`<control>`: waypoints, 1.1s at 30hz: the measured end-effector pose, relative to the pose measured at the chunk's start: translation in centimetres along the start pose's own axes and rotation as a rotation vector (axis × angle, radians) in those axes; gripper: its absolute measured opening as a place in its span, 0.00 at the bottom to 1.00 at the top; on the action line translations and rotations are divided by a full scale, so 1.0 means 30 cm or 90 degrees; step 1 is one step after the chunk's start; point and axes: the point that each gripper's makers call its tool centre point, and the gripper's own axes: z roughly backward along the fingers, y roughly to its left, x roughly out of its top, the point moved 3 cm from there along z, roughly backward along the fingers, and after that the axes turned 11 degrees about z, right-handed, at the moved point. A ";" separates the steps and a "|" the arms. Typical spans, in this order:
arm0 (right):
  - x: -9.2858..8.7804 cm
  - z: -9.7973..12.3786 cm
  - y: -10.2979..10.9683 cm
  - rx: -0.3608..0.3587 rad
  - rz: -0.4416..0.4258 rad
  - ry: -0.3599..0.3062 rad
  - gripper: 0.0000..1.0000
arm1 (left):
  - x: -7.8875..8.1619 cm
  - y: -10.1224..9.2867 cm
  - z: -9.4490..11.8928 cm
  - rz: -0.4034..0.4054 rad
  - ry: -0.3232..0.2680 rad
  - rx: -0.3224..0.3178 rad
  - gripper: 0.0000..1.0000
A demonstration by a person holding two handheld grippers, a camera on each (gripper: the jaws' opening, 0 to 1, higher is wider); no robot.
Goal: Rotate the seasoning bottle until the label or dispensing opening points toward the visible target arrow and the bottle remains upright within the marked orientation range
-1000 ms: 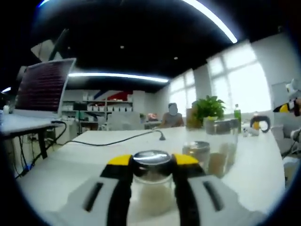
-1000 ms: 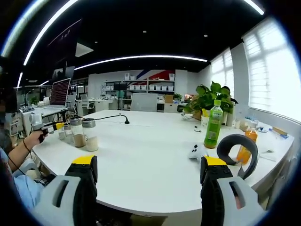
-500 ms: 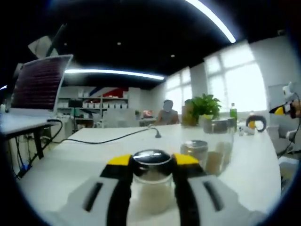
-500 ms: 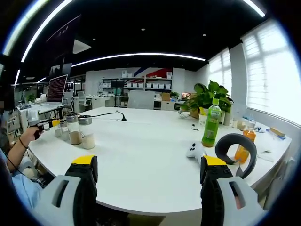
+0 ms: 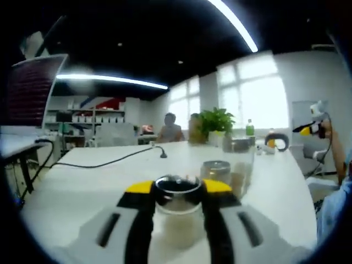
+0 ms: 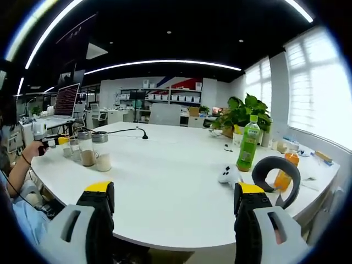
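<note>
A glass seasoning bottle with a shiny metal lid and pale powder inside stands upright on the white table. My left gripper is shut on it, its yellow-tipped jaws pressing either side just under the lid. In the right gripper view the left gripper is small at the far left, held by a hand, beside a cluster of jars. My right gripper hovers open over the table's near edge with nothing between its jaws. It appears far right in the left gripper view as the right gripper.
A short lidded jar and a taller jar stand just right of the held bottle. A black cable crosses the table. A green drink bottle, a white controller, headphones, an orange bottle and a plant sit on the right.
My left gripper has turned with the bottle still held, so the room slides leftward in its view. The right gripper view has barely shifted.
</note>
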 end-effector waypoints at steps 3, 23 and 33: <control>0.000 -0.005 0.009 0.002 -0.001 0.001 0.93 | -0.003 0.001 0.003 0.010 0.001 -0.031 0.34; 0.011 -0.026 0.063 0.034 0.013 0.003 0.92 | -0.047 0.020 0.020 0.045 0.050 -0.040 0.35; 0.024 -0.022 0.059 0.031 0.015 -0.003 0.92 | 0.039 -0.037 0.059 0.015 0.001 -0.065 0.43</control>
